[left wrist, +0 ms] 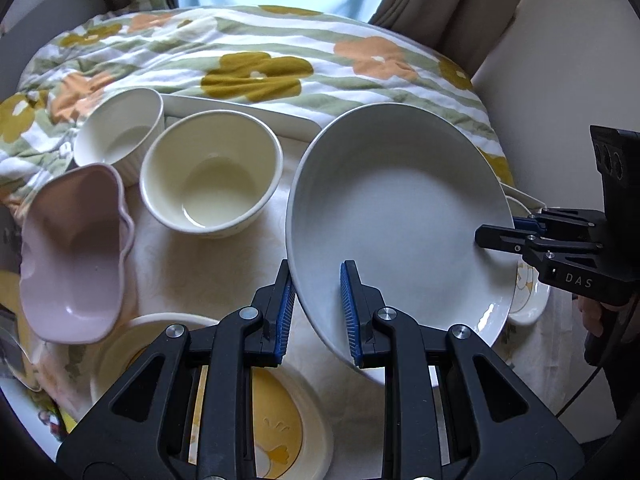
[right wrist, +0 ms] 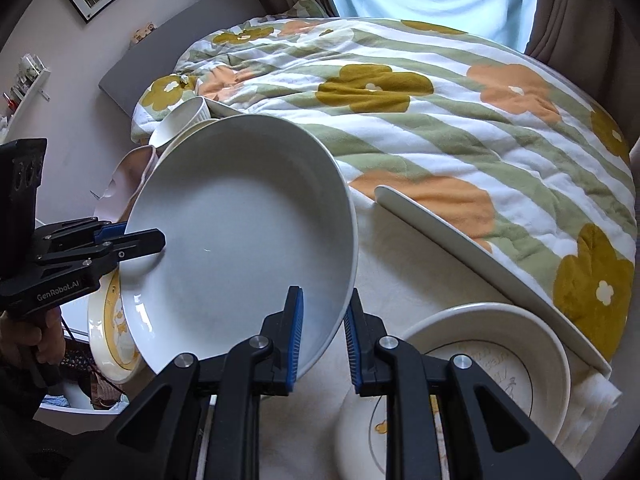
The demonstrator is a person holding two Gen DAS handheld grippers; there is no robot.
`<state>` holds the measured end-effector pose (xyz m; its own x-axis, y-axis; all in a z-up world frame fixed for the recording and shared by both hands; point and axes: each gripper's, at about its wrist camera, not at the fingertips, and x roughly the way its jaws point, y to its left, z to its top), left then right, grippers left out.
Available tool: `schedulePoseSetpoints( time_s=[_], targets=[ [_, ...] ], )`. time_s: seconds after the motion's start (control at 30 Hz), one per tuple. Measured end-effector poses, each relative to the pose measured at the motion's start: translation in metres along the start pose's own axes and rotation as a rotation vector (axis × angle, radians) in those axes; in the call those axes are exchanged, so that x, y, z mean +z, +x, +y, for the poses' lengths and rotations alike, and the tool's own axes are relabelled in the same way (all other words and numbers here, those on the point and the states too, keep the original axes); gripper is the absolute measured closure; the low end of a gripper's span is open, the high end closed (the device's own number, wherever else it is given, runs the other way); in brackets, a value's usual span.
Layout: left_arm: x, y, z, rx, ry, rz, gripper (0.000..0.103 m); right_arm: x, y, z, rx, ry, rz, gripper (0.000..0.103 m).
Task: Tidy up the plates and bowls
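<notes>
A large grey deep plate [left wrist: 400,216] is held in the air, tilted, by both grippers. My left gripper [left wrist: 318,312] straddles its near rim with one blue pad on each side. My right gripper [right wrist: 323,336] straddles the opposite rim the same way; it also shows in the left wrist view [left wrist: 500,232]. The plate also shows in the right wrist view [right wrist: 240,240]. A cream bowl [left wrist: 212,172], a ribbed white bowl [left wrist: 120,136] and a pink wavy bowl [left wrist: 76,252] stand at the left.
A yellow-patterned plate [left wrist: 276,420] lies under my left gripper. A white bowl with a drawing [right wrist: 500,364] and a small plate [right wrist: 372,424] lie under my right gripper. A long white tray [right wrist: 480,260] leans on the flowered quilt [right wrist: 440,120].
</notes>
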<state>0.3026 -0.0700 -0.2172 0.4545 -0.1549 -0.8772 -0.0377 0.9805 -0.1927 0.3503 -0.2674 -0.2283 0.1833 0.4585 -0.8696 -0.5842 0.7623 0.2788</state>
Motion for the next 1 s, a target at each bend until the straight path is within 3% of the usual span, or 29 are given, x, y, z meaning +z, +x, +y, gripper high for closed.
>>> schedulePoseSetpoints(
  time_s=[0.27,0.47,0.7,1.0],
  targets=[
    [-0.046,-0.052,0.039,-0.039,0.082,0.021,0.084,-0.038,-0.012,0.073,-0.029,0.093,-0.002,0.085],
    [-0.081,-0.071,0.086,-0.075,0.132,0.061,0.084,-0.073,0.002,0.128,-0.028,0.243,0.016,0.085],
    [-0.101,-0.058,0.131,-0.131,0.160,0.119,0.084,-0.089,0.025,0.174,-0.105,0.337,0.017,0.085],
    [-0.105,-0.035,0.155,-0.162,0.155,0.170,0.084,-0.093,0.041,0.196,-0.184,0.373,0.020,0.085]
  ],
)
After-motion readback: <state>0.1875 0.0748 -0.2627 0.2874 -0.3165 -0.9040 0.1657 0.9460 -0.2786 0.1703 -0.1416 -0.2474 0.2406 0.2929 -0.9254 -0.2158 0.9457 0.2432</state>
